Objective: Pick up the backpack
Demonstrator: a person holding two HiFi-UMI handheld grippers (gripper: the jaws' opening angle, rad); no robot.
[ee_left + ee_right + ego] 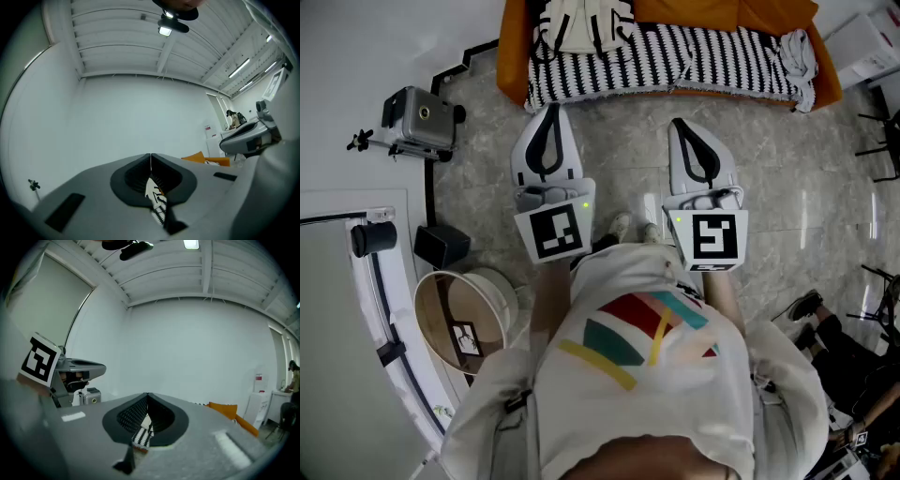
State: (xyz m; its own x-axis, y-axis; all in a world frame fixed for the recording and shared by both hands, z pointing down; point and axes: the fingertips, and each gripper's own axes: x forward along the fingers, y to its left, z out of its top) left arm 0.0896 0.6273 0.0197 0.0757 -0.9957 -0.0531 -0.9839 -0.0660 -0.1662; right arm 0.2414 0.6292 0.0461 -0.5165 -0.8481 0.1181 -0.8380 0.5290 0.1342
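Backpack point(581, 26) lies on the sofa point(512, 52), just beyond the left gripper point(550, 111).

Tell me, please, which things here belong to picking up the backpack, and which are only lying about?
For the job:
- backpack
- left gripper, shut, empty
- right gripper, shut, empty

Only lying about:
- striped blanket
- orange sofa
- camera
- round tub

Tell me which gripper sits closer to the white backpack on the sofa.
The left gripper: its closed tip points nearly straight at the backpack, at the left end of the sofa. The right gripper faces the striped blanket instead, further right.
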